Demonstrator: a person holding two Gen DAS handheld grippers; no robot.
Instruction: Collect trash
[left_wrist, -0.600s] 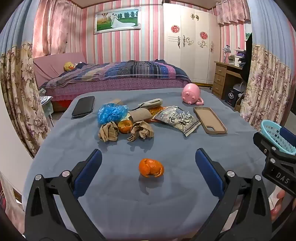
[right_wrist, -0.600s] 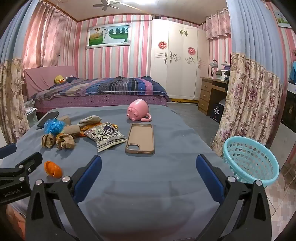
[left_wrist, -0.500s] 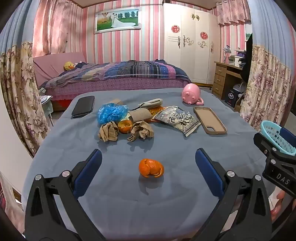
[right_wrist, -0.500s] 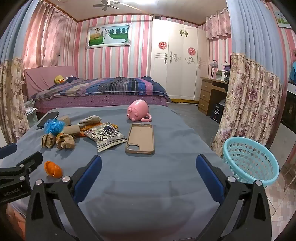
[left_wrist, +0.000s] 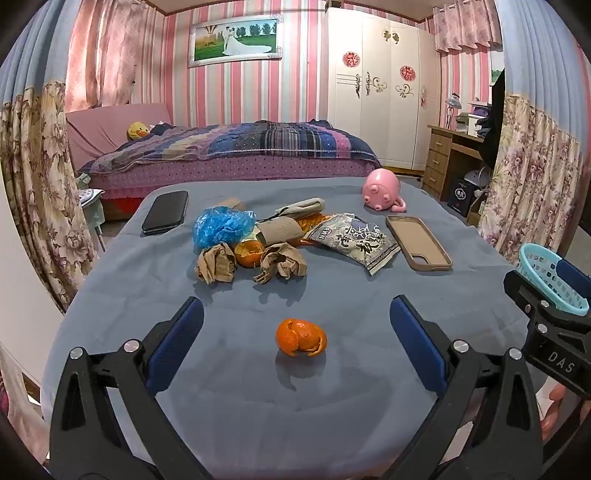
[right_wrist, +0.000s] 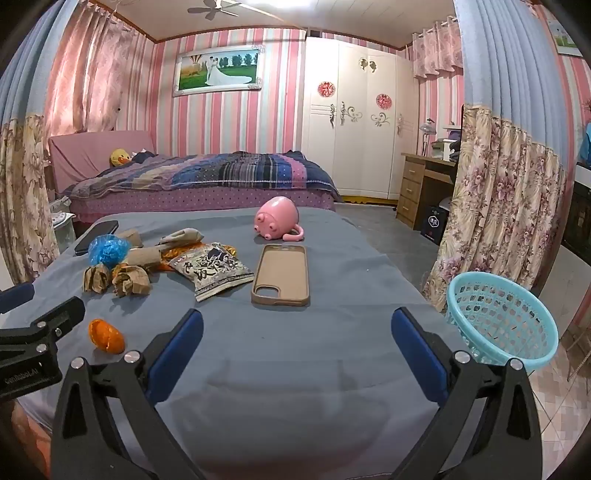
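The curled orange mandarin peel (left_wrist: 301, 336) lies alone on the blue-grey cloth of the counter (left_wrist: 332, 406), near the front edge and directly ahead of the left tongs (left_wrist: 295, 332), whose blue-padded jaws stand wide apart with nothing between them. It looks like the piece to take first. To do it well, I would bring the tongs down so the pads straddle the peel at its widest part and close gently: peel is light and springy, likely to squash or slip out sideways, and the pads could snag the soft cloth if pressed too low.

The right tongs (right_wrist: 295, 336) are also spread and empty, hovering over bare cloth. The pale turquoise plastic mesh basket (right_wrist: 498, 321) sits off the counter's right edge, low down, so the peel must be carried across to the right.

Farther back is a cluster of more litter: two crumpled brown paper wads (left_wrist: 216, 262), a second orange peel (left_wrist: 247, 252), a crinkled blue plastic bag (left_wrist: 221, 225), a cardboard tube (left_wrist: 279, 230) and a dark printed snack packet (left_wrist: 354, 245). Things probably not trash lie around it: a tan phone case (left_wrist: 419, 242), a black phone (left_wrist: 164, 212) and a pink pig-shaped mug (left_wrist: 382, 188) on its side.

Beyond is a bedroom with pink striped walls, a bed (left_wrist: 236, 151) under a plaid quilt, a white wardrobe (left_wrist: 380, 85) and floral curtains.
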